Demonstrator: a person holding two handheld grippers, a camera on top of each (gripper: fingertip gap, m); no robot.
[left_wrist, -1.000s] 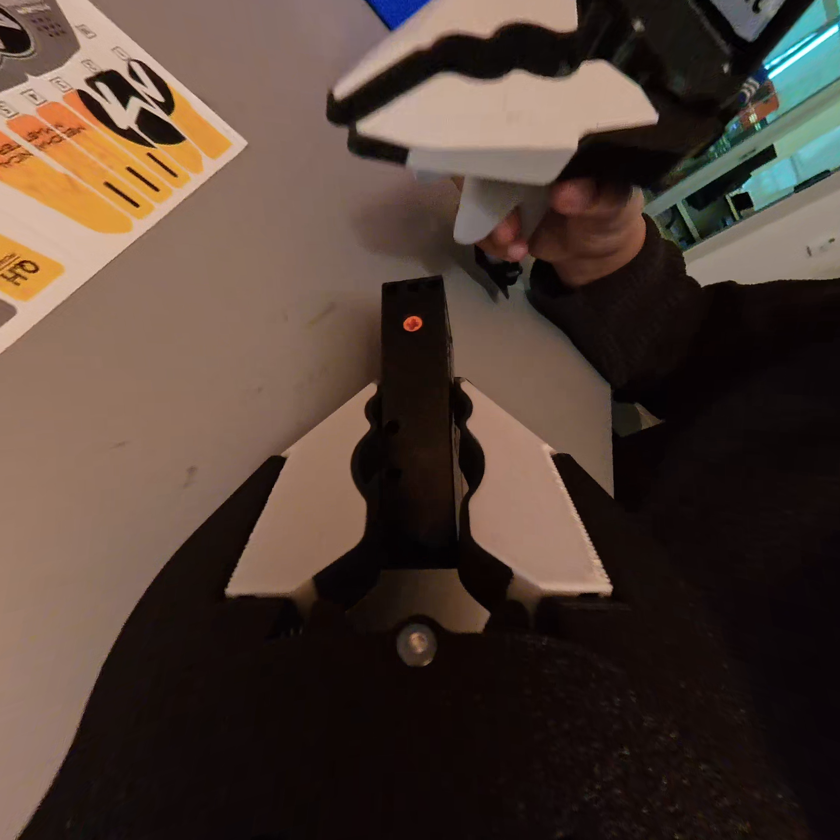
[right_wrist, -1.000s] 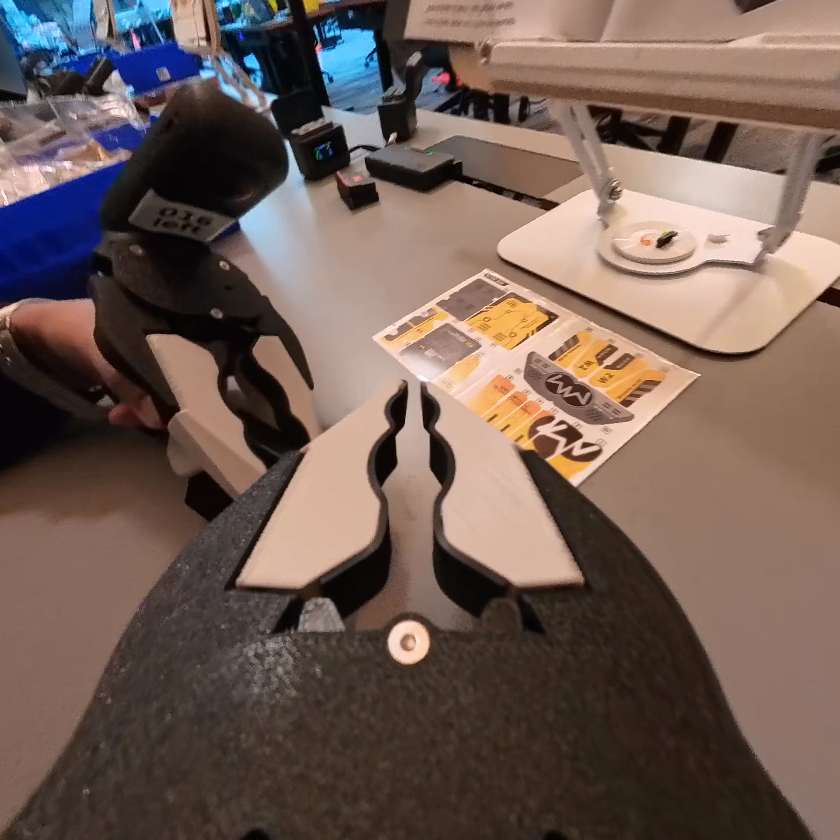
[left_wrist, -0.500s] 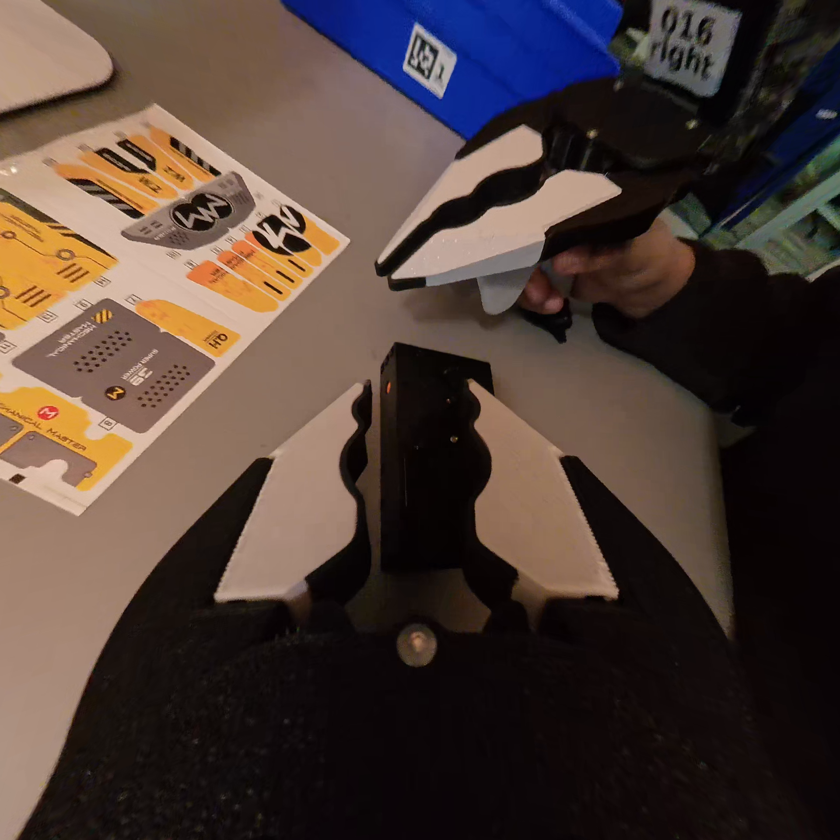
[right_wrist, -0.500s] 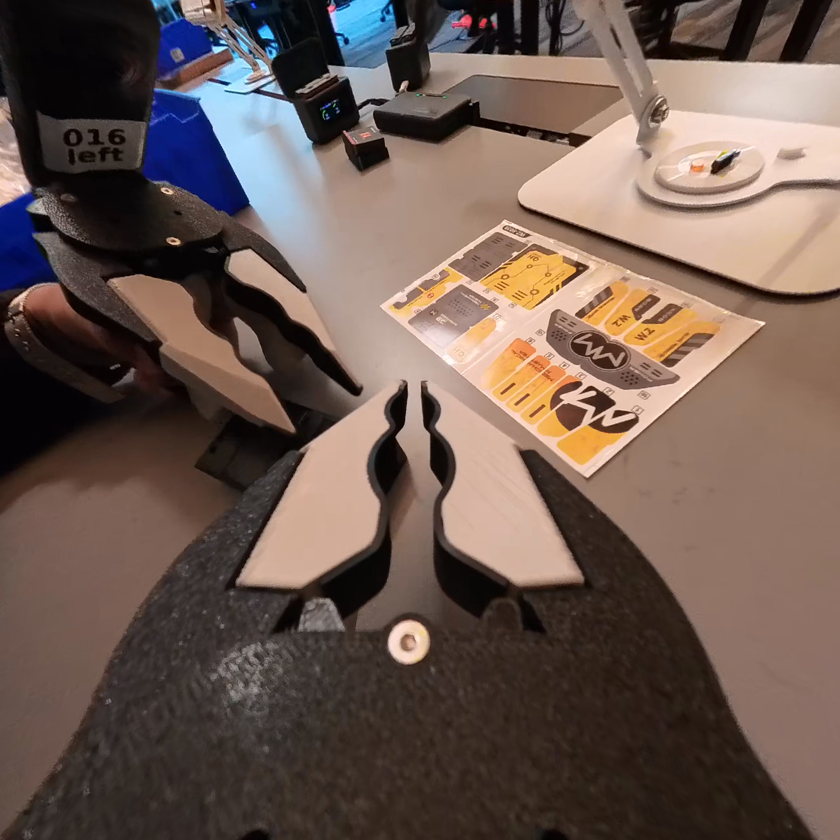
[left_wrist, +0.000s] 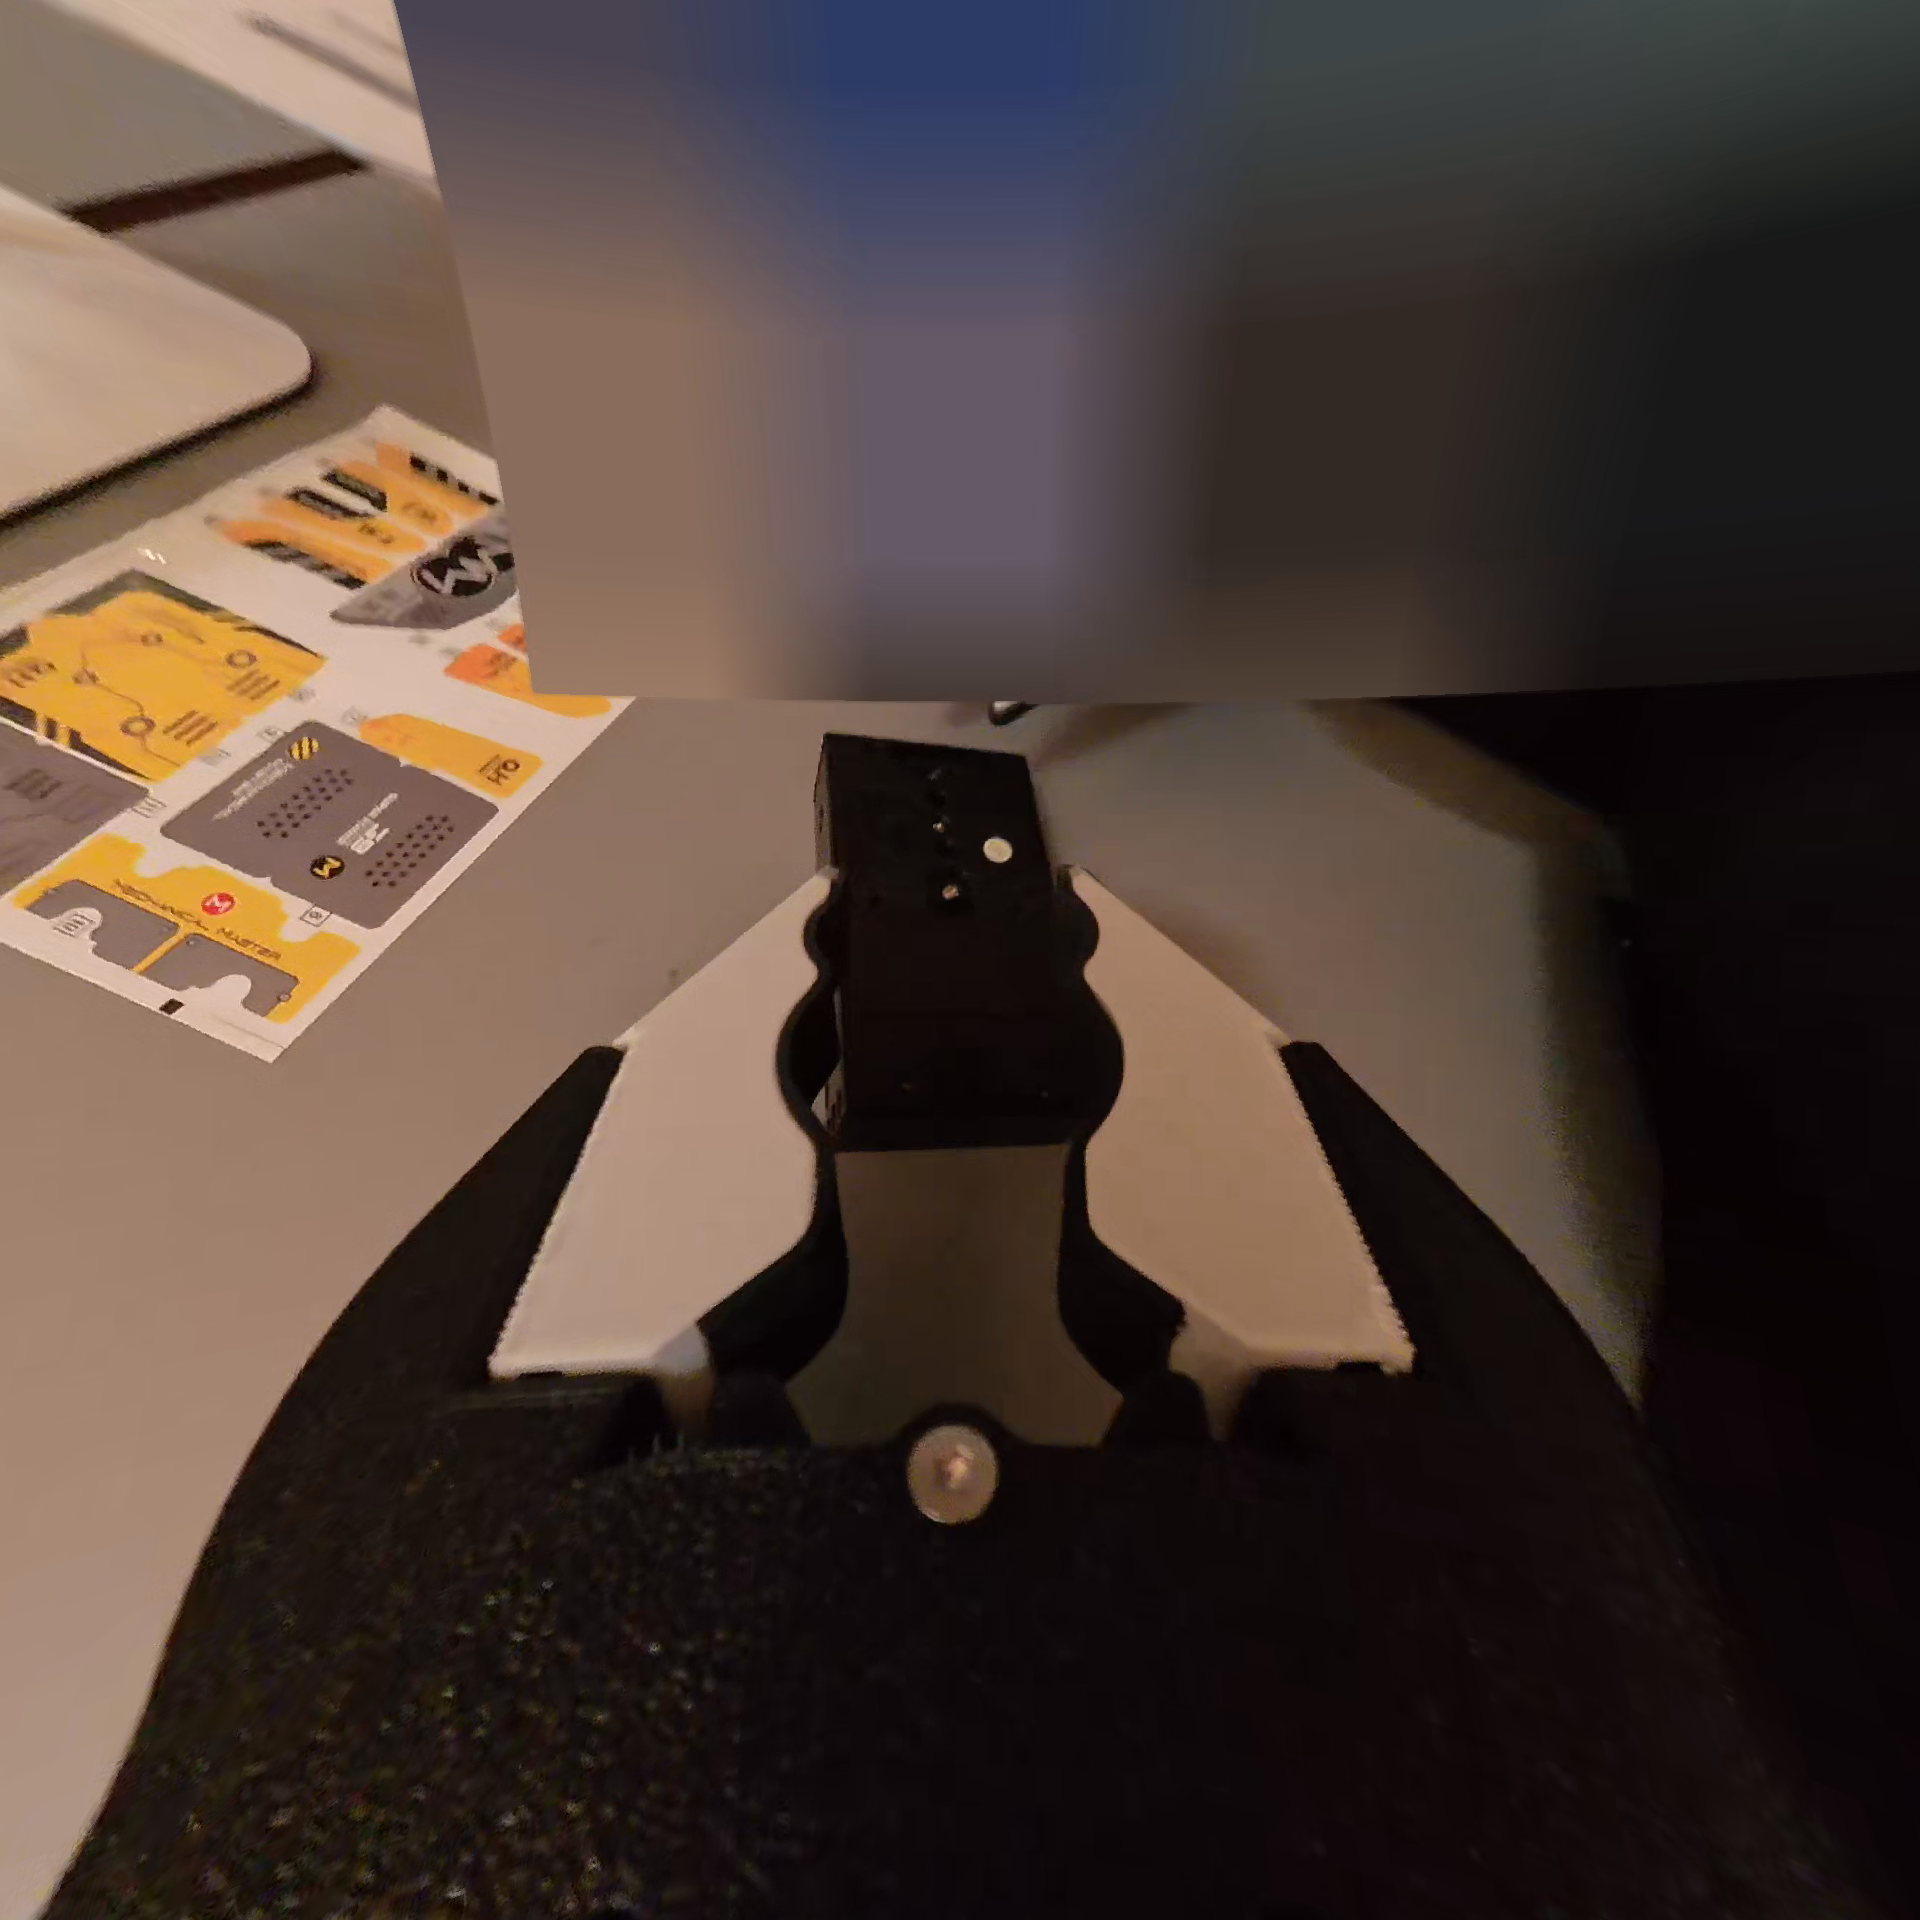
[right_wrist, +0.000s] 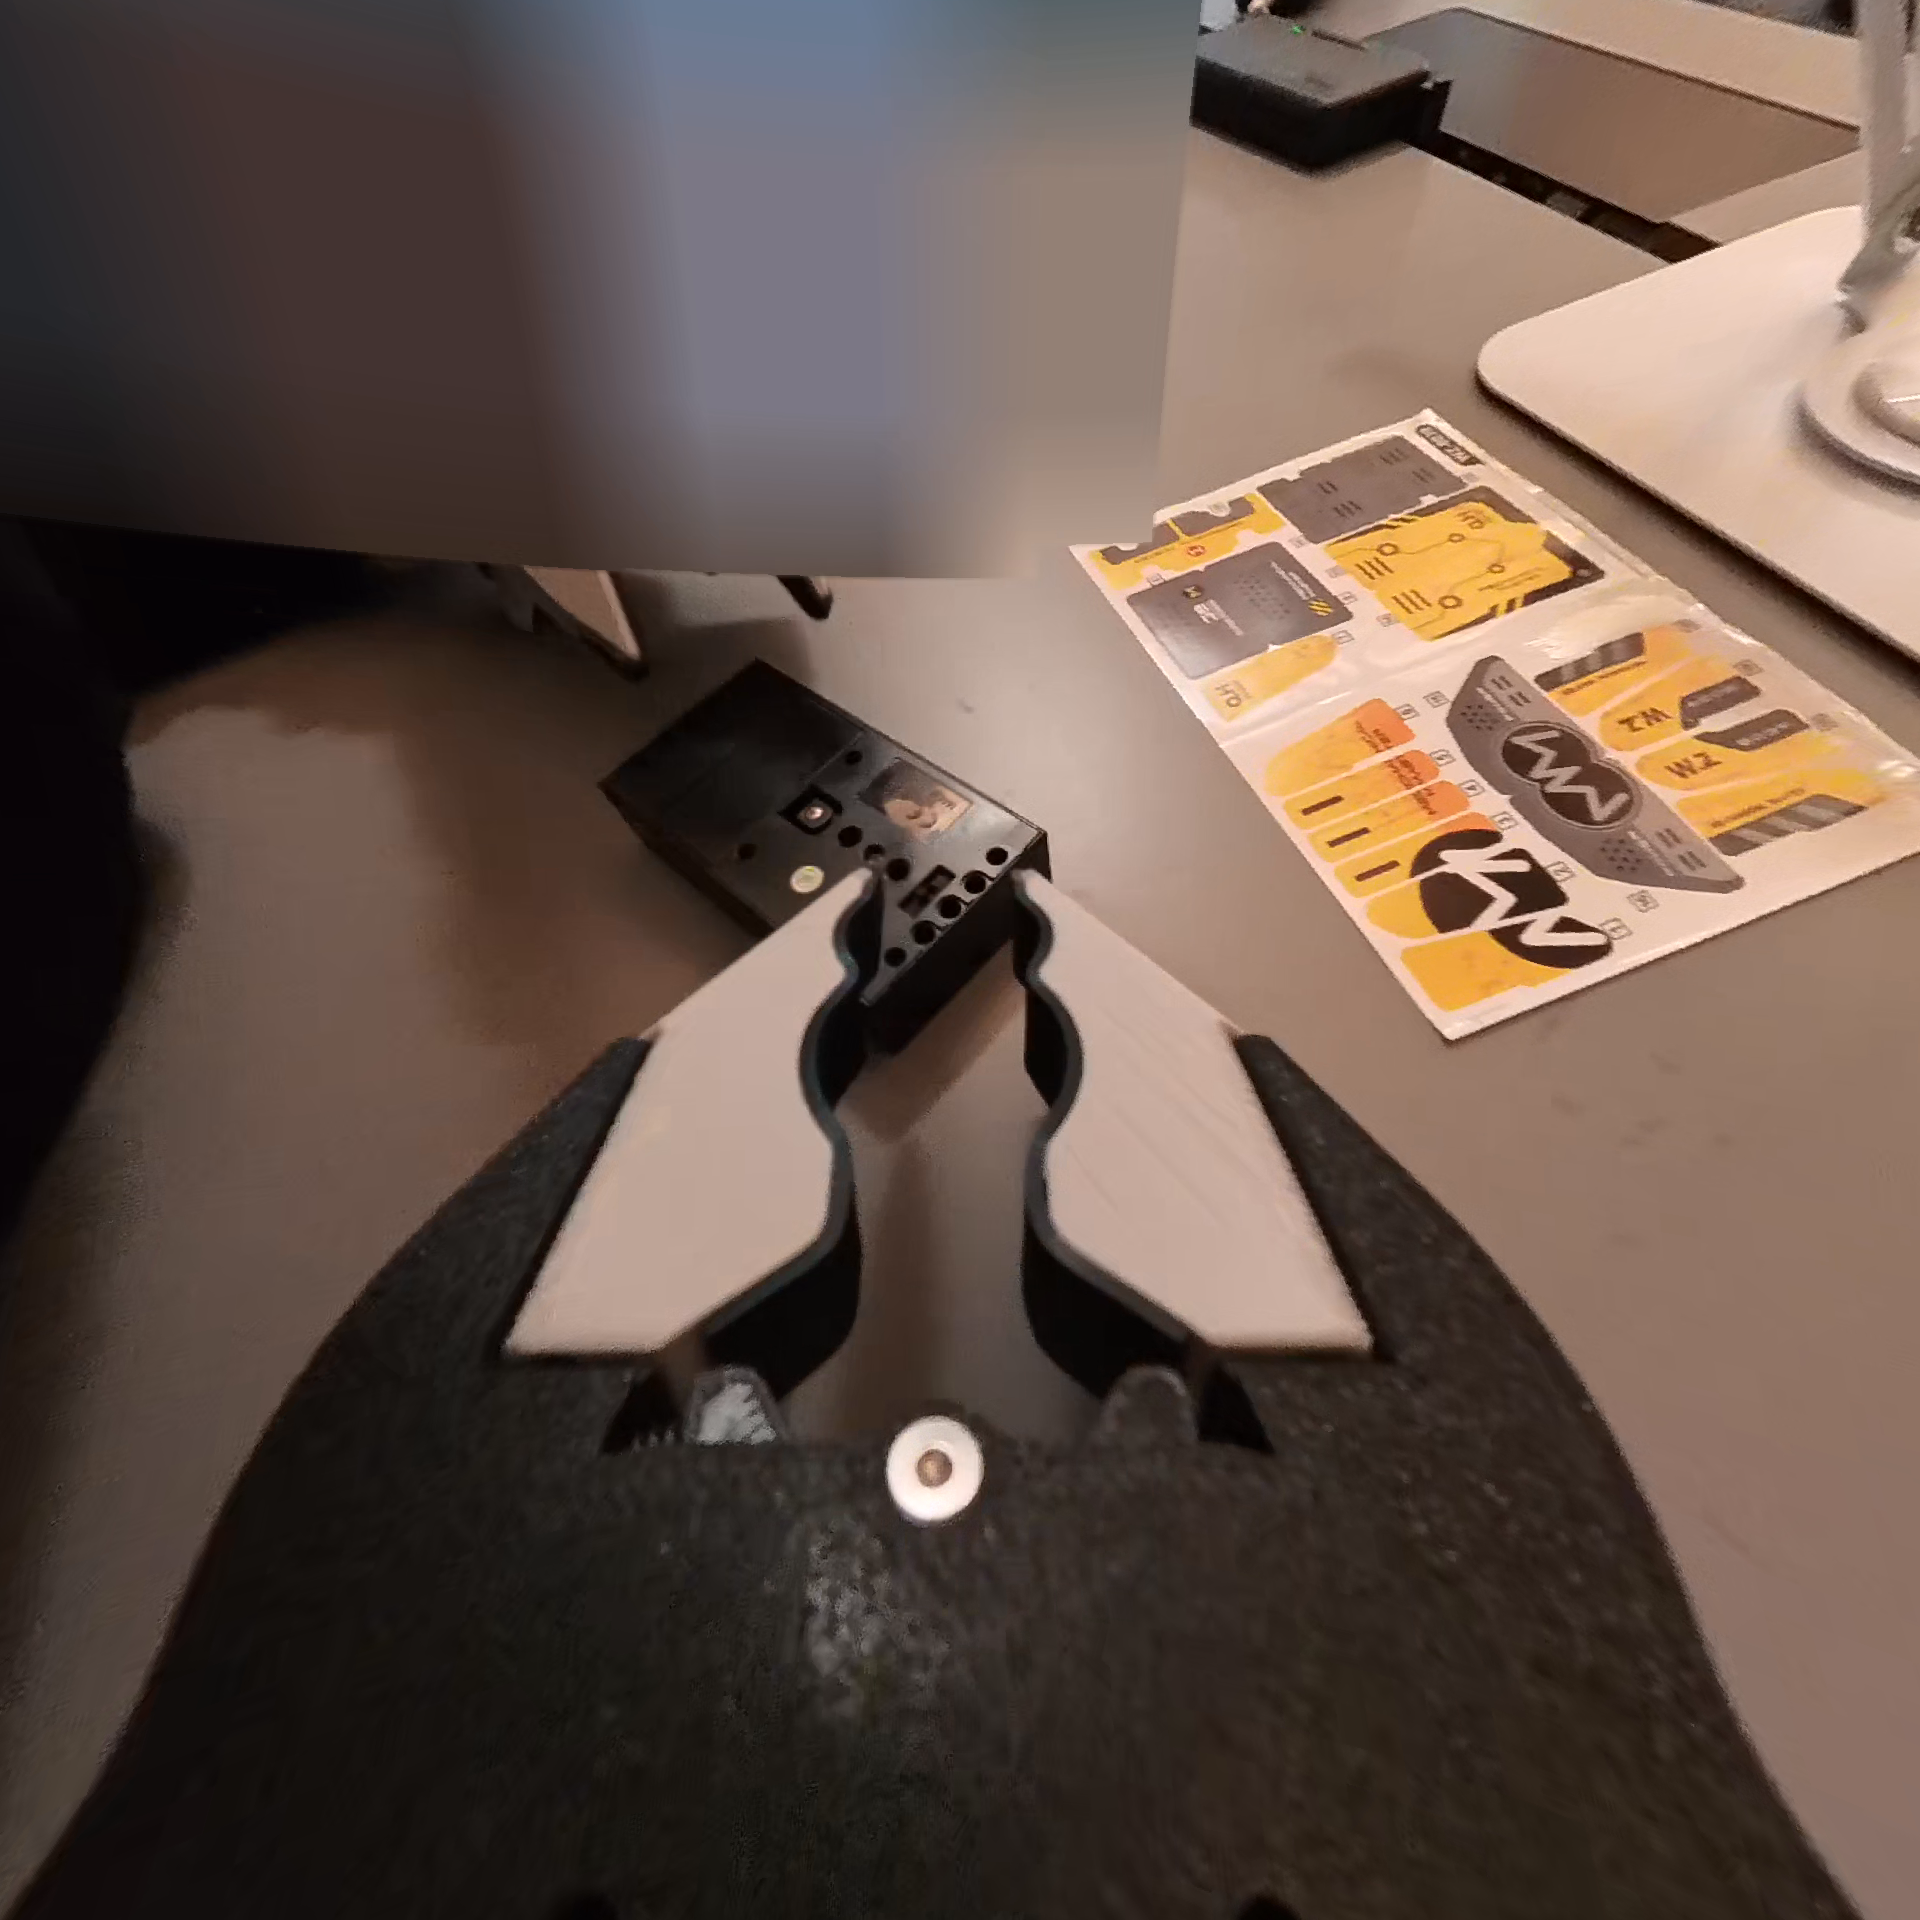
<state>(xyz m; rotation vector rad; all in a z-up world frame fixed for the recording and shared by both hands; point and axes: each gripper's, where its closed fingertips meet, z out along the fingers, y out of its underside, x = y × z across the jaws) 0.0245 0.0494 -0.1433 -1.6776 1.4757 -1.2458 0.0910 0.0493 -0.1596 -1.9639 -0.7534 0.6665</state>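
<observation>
Two grippers meet over one small black block (left_wrist: 935, 997) that lies flat on the grey worktop (left_wrist: 312, 1195).

The left gripper (left_wrist: 951, 883) has its fingers spread. In its own view the block shows between them, filling the gap from tip to tip. The right wrist view, though, shows the left gripper's dark tips beyond the block's far end and apparently clear of it. They look released rather than clamped, hanging just over the block.

The right gripper (right_wrist: 940, 883) also has its fingers apart, and they straddle the block's near corner. One tip overlaps the top face and the other sits just beside the corner. Whether either tip touches the block cannot be told, and nothing shows them squeezing it.

The block's top face carries rows of small round holes, a pale round stud and a small square patch.

A printed sheet (right_wrist: 1507, 727) of yellow, orange and grey stickers lies flat on the worktop near the block, to the right in the right wrist view. It carries logos, small numbered tags and short lettering, mostly too small or blurred to read.

Beyond the sheet is a white base plate (right_wrist: 1714, 364) with a metal stand leg (right_wrist: 1886, 208) rising from it. A flat black box (right_wrist: 1309, 73) sits farther back.

A large blurred patch covers the upper part of both views.
</observation>
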